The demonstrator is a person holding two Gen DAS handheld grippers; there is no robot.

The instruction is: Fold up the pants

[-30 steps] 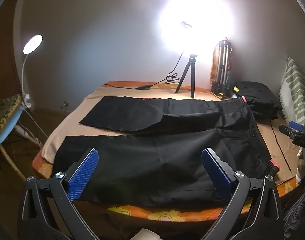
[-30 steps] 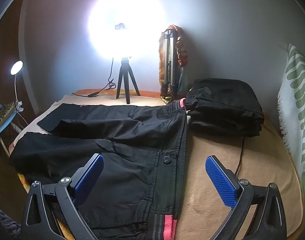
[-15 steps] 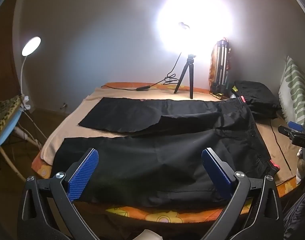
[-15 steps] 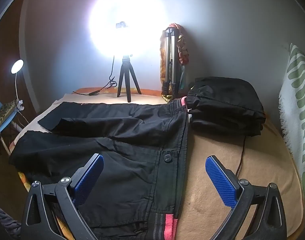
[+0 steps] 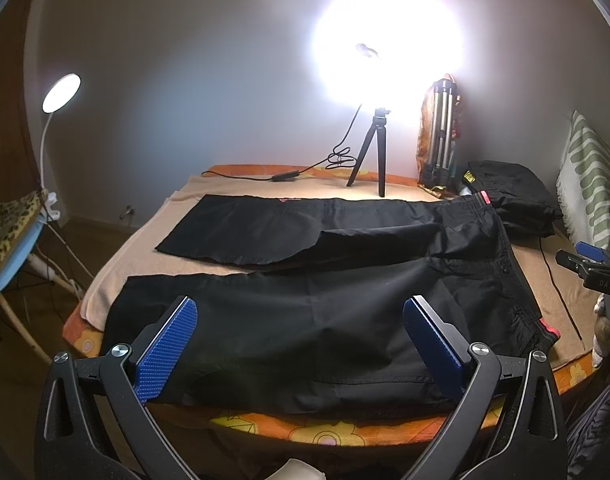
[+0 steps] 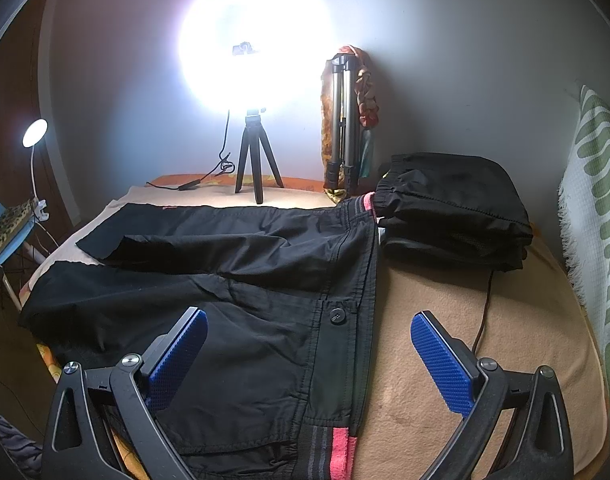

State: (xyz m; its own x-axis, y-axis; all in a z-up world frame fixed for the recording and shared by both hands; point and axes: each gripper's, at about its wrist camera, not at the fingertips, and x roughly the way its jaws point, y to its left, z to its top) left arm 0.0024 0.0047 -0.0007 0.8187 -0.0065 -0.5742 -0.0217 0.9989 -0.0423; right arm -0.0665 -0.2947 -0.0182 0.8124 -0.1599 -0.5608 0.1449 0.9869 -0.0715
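Black pants [image 5: 325, 304] lie spread flat on the bed, legs running left and the waistband [image 6: 367, 280] with pink patches at the right. My left gripper [image 5: 299, 334] hovers open above the near leg, nothing between its blue pads. In the right wrist view, my right gripper [image 6: 309, 354] stands open over the waistband's near end, straddling the buttoned fly, holding nothing. The right gripper [image 5: 589, 260] also shows at the far right edge of the left wrist view.
A beige blanket [image 6: 465, 320] covers the bed over an orange flowered sheet [image 5: 325, 434]. Folded black clothes [image 6: 453, 208] are stacked at the back right. A bright ring light on a small tripod [image 5: 375, 148], a folded tripod [image 6: 343, 120], a cable [image 6: 483, 312] and a desk lamp [image 5: 59, 88] stand around.
Both views have shifted slightly, the pants sitting a little farther off in frame. Both grippers stay open and the pants have not moved.
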